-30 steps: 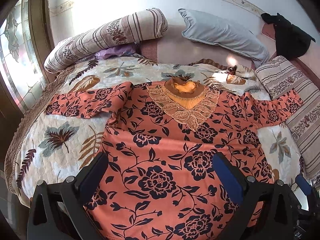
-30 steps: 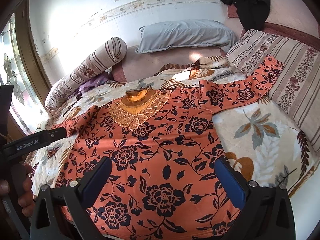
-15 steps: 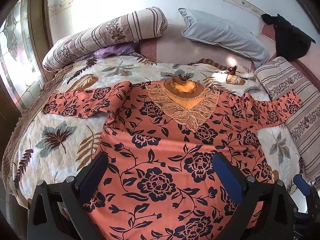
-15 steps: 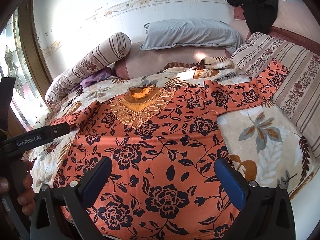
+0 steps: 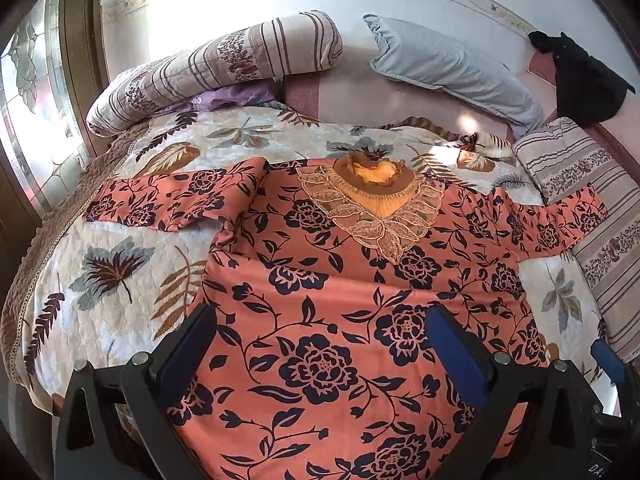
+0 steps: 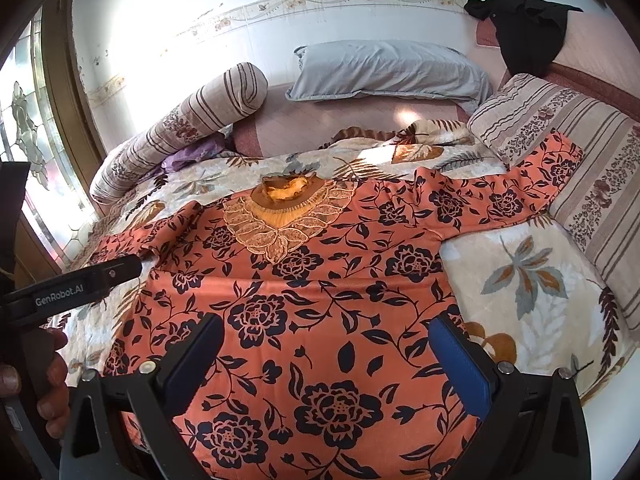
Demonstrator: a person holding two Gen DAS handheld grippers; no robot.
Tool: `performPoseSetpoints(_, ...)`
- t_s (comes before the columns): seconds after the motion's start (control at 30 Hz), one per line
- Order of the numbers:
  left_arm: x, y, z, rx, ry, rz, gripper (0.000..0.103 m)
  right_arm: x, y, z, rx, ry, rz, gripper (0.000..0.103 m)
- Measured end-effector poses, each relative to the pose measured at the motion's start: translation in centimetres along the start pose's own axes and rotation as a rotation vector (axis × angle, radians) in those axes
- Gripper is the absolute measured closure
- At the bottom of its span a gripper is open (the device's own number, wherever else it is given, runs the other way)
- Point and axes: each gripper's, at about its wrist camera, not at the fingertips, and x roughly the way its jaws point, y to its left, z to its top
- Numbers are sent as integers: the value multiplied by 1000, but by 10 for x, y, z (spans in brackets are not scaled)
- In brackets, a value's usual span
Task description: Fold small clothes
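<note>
An orange flowered blouse (image 5: 340, 300) was laid flat on the bed (image 5: 112, 304), sleeves spread, beneath and ahead of both sets of jaws. The left gripper (image 5: 320, 344) and right gripper (image 6: 326, 352) were held spread wide, nothing being pinched.

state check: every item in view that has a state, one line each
floral top: spread flat on the bed, front up, unfolded
left sleeve: stretched out on the quilt
right sleeve: cuff up on the striped cushion
left gripper: open, holding nothing
right gripper: open, holding nothing
striped bolster: lying along the bed's far edge
grey pillow: leaning on the wall
black cloth: draped over the headboard
</note>
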Motion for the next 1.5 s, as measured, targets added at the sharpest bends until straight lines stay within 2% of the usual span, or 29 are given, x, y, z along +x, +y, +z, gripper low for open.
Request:
performPoseSetpoints(0.47, 2, 4, -2, 0, -1, 1, 0, 3, 3, 7, -7, -23, 6, 0)
performPoseSetpoints(0.53, 6, 6, -3, -3, 6, -1, 0, 9, 3, 9, -12, -5, 6, 0)
performPoseSetpoints(0.67, 21, 18, -4, -26, 42, 9, 0, 20, -17, 19, 20, 13, 33, 0)
performPoseSetpoints(0.73, 32, 28, -6, -45, 68, 34, 0, 25, -46, 30, 75, -5, 24, 0)
performPoseSetpoints(0.83, 48, 53, -8, -92, 96, 84, 0, 40, -111, 59, 180, -29, -29, 0)
performPoseSetpoints(0.97, 69, 100, -12, -186, 138, 170, 0, 67, -228, 105, 349, -98, -192, 0)
performPoseSetpoints(1.07, 82, 139, -13, -253, 150, 254, 0, 92, -313, 142, 478, -105, -300, 0)
performPoseSetpoints(1.13, 88, 164, -13, -298, 150, 308, 0, 106, -355, 167, 516, -115, -364, 1)
performPoseSetpoints(1.2, 91, 187, -15, -343, 146, 355, 0, 121, -380, 188, 497, -99, -454, 2)
performPoseSetpoints(1.23, 94, 198, -16, -361, 147, 377, 0, 128, -392, 197, 490, -93, -485, 5)
performPoseSetpoints(1.3, 99, 217, -19, -397, 147, 408, 0, 143, -409, 209, 489, -75, -541, 20)
performPoseSetpoints(1.33, 102, 227, -21, -417, 147, 419, 0, 151, -413, 212, 482, -56, -569, 24)
performPoseSetpoints(1.4, 108, 243, -25, -452, 154, 436, 0, 167, -422, 217, 475, -14, -607, 48)
performPoseSetpoints(1.43, 110, 249, -27, -463, 155, 444, 0, 173, -423, 217, 461, 5, -630, 54)
performPoseSetpoints(1.5, 113, 258, -31, -480, 170, 451, 0, 181, -427, 220, 448, 37, -665, 85)
